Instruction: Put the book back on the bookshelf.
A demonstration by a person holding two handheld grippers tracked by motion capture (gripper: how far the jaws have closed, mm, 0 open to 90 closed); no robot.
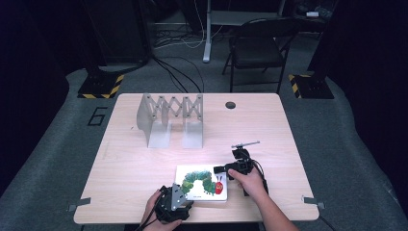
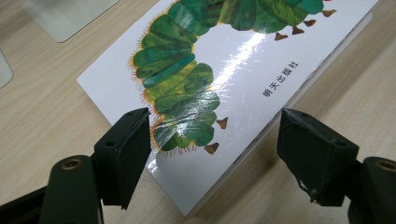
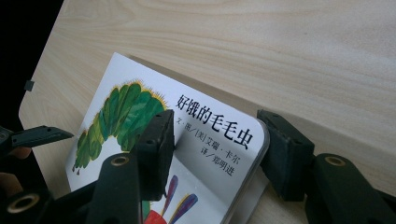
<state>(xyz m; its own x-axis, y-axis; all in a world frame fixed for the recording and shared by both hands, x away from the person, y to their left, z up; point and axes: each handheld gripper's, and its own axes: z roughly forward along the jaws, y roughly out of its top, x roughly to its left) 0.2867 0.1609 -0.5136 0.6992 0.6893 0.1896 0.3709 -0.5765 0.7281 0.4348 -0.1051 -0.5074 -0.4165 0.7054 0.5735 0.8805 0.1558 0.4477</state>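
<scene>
High view, table: pale wood-grain table (image 1: 144,163), centre of frame.
Book: white glossy picture book with a green caterpillar on the cover (image 1: 201,183) lies flat at lower centre, close to the near table edge.
Left tool: black two-jaw left tool (image 1: 179,204) with grey plate on top, lower centre, at the book's lower-left corner.
Right tool: black two-jaw right tool (image 1: 227,169) at the book's upper-right corner, hand behind it.
Rack: grey metal folding rack with crossed slats (image 1: 171,120), upper centre, well apart from the book.
Left gripper view, left tool: (image 2: 212,140) jaws spread, one over the cover, one outside the book's edge; book corner (image 2: 219,84) sits between them; pads not pressing.
Right gripper view, right tool: (image 3: 219,144) jaws straddle the book's rounded corner (image 3: 210,135), one on the cover by the black title print, one against the edge; whether they pinch it, cannot tell.
Right gripper view, left tool: tip of it (image 3: 37,135) at left edge of frame.
</scene>
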